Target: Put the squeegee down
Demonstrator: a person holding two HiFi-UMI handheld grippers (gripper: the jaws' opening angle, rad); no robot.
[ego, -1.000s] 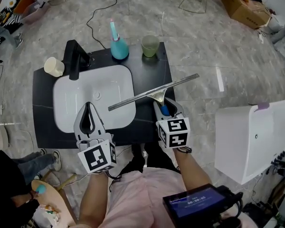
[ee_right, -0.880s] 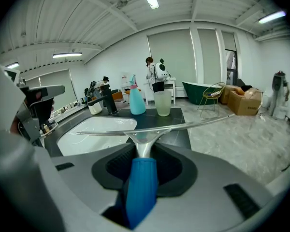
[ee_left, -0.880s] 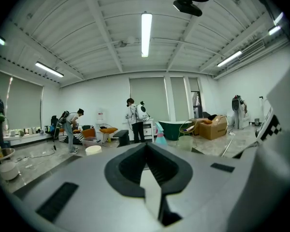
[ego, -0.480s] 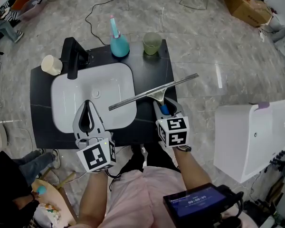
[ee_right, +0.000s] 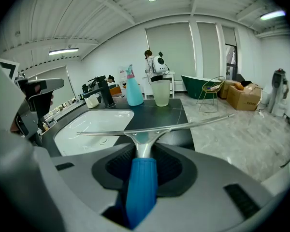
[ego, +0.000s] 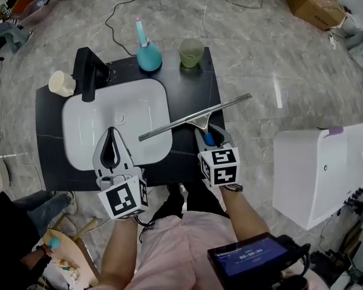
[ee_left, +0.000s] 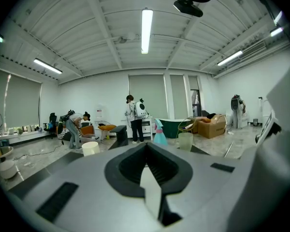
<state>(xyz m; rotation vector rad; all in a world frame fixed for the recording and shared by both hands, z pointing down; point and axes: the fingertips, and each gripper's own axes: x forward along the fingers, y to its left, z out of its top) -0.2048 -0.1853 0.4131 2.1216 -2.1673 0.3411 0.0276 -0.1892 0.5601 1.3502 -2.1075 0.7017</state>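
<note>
- Right gripper [ego: 208,135] is clamped on the blue handle of the squeegee [ego: 193,118], its jaws partly apart around the grip.
- The squeegee's metal blade lies crosswise ahead of the jaws, above the dark countertop [ego: 196,80], with one end over the white basin [ego: 78,138].
- Left gripper [ego: 112,135] hovers at the basin's near edge, jaws closed together and empty.
- The put-down looks not yet done: the tool has to reach the countertop and the jaws have to let go.

left gripper [ego: 112,136]: jaws together, empty | right gripper [ego: 209,135]: jaws clamped on squeegee [ego: 181,122] handle, angled downward
</note>
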